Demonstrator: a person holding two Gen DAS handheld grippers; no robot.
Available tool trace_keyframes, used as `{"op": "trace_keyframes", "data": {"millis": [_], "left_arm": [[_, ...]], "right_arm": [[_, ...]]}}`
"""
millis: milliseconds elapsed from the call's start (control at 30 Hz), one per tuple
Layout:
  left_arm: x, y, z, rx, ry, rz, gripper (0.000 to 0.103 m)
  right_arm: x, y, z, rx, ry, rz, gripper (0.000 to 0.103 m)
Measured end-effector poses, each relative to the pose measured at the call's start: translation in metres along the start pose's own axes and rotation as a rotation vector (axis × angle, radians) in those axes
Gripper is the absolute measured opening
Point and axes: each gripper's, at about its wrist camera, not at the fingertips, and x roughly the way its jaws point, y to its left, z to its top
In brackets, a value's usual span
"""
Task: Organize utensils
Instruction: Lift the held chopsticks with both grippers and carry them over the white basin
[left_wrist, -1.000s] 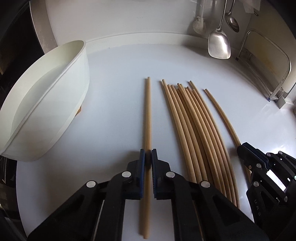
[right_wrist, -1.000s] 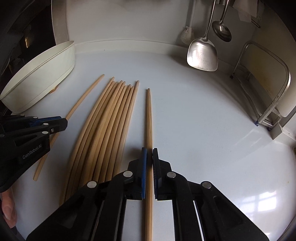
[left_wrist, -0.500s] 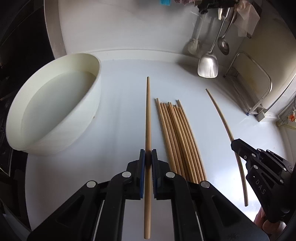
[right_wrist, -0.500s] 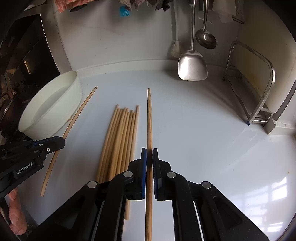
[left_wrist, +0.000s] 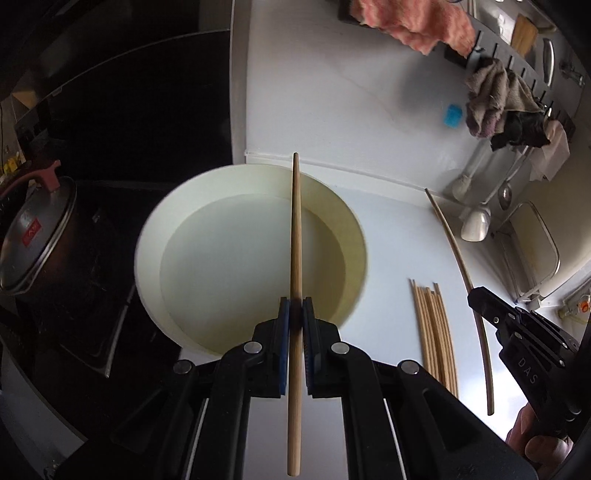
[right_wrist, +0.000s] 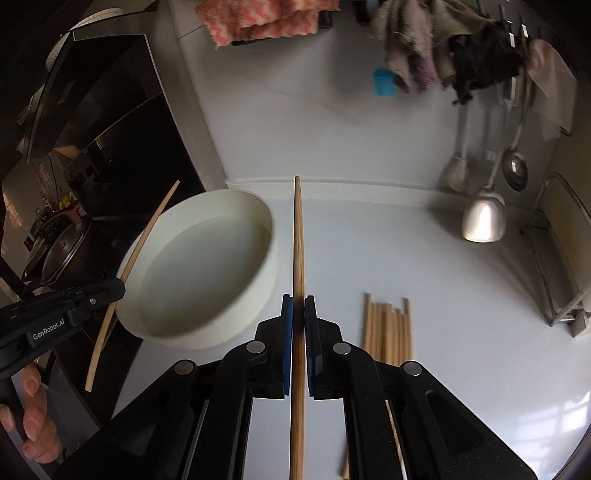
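Both grippers were clamped tight, each pinching one chopstick. The left gripper (left_wrist: 294, 314) gripped a long pale wooden chopstick (left_wrist: 295, 236), which a second earlier had been lying flat on the white countertop (left_wrist: 399, 251). It had since been lifted clear and swung across, so its front half now hung above the wide round cream basin (left_wrist: 207, 266). The right gripper (right_wrist: 298, 314) likewise held a second pale wooden chopstick (right_wrist: 298, 240), also raised off the surface; its tip pointed at the back wall, just right of the basin's rim, not yet over it.

The remaining bundle of wooden chopsticks (right_wrist: 388, 328) sat on the countertop, right of and below both held sticks, looking smaller than before since both cameras had risen.

Judgement: pick stage done for this pair, transport underway; the basin looked the likely drop spot. The left stick seemed close to release position, the right needed more travel leftward. Most of the task remained, given the bundle was untouched. Whether the basin held water could not be told.
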Motion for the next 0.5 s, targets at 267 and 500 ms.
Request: {"op": "trace_keyframes", "data": {"millis": [267, 500], "left_arm": [[0.052, 0.065, 0.035, 0.021, 0.076, -0.06, 0.007], [0.105, 0.09, 0.051, 0.038, 0.162, -0.108, 0.007]], "right_arm": [[0.085, 0.079, 0.028, 0.052, 0.08, 0.04, 0.006], [0.146, 0.097, 0.044, 0.123, 0.149, 0.022, 0.006]]}}
